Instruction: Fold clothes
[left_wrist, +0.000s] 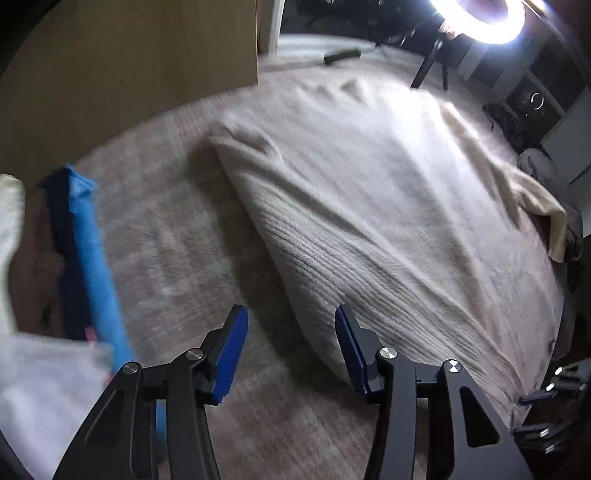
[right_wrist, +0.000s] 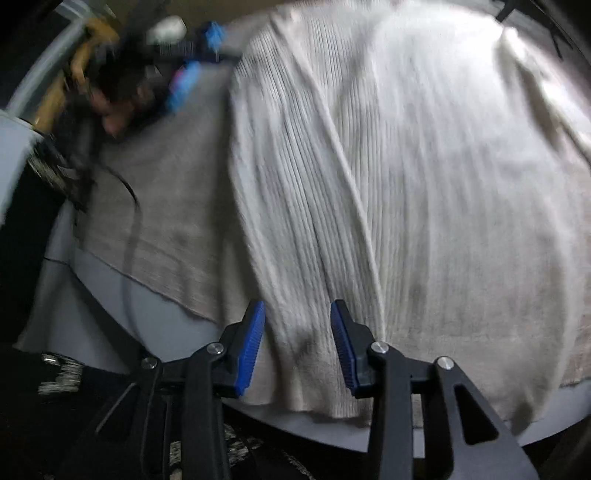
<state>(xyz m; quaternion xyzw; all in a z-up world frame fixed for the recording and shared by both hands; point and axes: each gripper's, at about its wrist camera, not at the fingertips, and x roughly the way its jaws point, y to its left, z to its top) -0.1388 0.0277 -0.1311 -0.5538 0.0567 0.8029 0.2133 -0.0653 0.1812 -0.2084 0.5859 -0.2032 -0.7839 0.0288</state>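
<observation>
While both claws stand apart and empty, the left claw (left_wrist: 291, 347) hovers over the desk (left_wrist: 177, 258) cover at the sweater's (left_wrist: 369, 206) 7 o'clock edge; the right claw (right_wrist: 297, 345) straddles its ribbed hem.

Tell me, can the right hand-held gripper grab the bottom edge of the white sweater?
Probably yes. The right hand-held gripper is open, and the ribbed hem of the white sweater lies right between its fingers with nothing in the way.
</observation>
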